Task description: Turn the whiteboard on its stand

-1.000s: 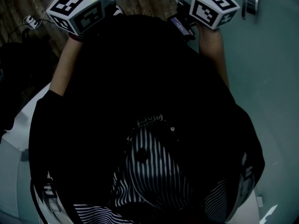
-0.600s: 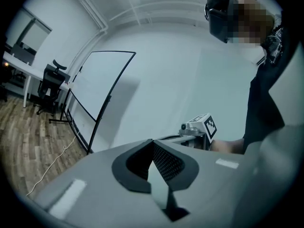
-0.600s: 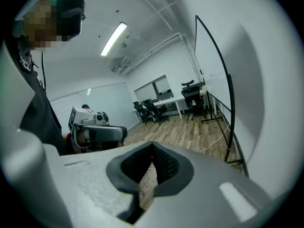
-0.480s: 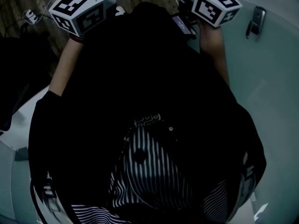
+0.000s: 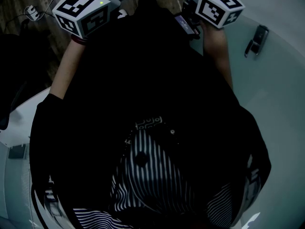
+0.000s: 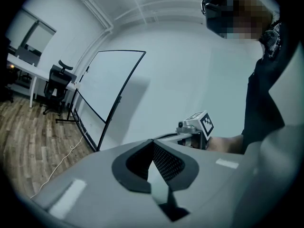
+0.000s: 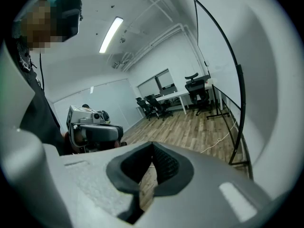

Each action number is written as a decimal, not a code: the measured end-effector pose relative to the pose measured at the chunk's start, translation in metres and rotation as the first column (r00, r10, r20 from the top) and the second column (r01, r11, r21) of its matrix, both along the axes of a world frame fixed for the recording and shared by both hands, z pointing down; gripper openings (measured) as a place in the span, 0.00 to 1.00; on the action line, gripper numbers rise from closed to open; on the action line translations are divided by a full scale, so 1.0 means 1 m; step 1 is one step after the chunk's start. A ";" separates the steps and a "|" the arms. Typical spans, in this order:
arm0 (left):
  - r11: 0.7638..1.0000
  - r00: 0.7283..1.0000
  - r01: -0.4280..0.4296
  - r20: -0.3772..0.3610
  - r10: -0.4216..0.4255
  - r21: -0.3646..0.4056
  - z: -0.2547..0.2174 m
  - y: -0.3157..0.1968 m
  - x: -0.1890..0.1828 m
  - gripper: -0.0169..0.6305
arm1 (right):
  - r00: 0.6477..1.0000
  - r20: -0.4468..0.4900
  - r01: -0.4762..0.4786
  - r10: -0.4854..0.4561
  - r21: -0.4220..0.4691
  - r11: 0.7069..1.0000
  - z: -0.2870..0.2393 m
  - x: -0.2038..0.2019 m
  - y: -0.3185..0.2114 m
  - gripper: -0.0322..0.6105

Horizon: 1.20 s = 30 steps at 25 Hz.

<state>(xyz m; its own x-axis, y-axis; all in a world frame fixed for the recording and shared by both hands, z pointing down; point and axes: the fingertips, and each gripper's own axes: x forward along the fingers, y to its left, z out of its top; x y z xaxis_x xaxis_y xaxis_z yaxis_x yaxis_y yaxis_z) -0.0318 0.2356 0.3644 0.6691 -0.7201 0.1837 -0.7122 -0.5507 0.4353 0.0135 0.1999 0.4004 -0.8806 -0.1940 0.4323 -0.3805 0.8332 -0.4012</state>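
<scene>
In the left gripper view a black-framed whiteboard (image 6: 111, 82) stands tilted on its stand by the wall, some way off. In the right gripper view a black frame edge (image 7: 236, 75) and its white panel (image 7: 266, 56) rise close at the right. I cannot tell whether both are one board. My left gripper (image 6: 152, 146) is shut on nothing. My right gripper (image 7: 152, 148) is shut and empty too. Neither touches a board. In the head view only their marker cubes show, the left cube (image 5: 83, 11) and the right cube (image 5: 219, 7), held up in front of the dark-clad torso.
A pale smooth surface (image 5: 276, 94) with a black clip (image 5: 256, 40) lies at the right of the head view. Wooden floor (image 7: 190, 127) runs back to desks and office chairs (image 7: 197, 91). A cable (image 6: 57, 163) trails on the floor near the stand.
In the head view the black clip has slid down the picture, and a grey item at the lower left has drifted down and left. Both marker cubes have stayed nearly in place.
</scene>
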 end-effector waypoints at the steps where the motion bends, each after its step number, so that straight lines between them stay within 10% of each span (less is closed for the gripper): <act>1: 1.000 1.000 0.006 0.000 -0.006 -0.009 0.002 -0.007 -0.001 0.04 | 1.000 -0.004 0.019 -0.019 -0.002 1.000 0.003 -0.002 -0.006 0.05; 30: 0.928 0.941 0.334 0.012 -0.337 -0.162 0.008 -0.210 -0.008 0.04 | 0.949 0.042 0.316 -0.313 -0.129 0.940 0.020 0.003 -0.213 0.05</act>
<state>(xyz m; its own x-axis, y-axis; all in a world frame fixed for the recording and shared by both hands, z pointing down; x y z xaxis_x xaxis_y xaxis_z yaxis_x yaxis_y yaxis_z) -0.0396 0.0254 0.3729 0.3973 -0.8651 0.3063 -0.8356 -0.2031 0.5104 0.0162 -0.0134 0.4200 -0.8964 0.1521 0.4163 -0.0979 0.8481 -0.5207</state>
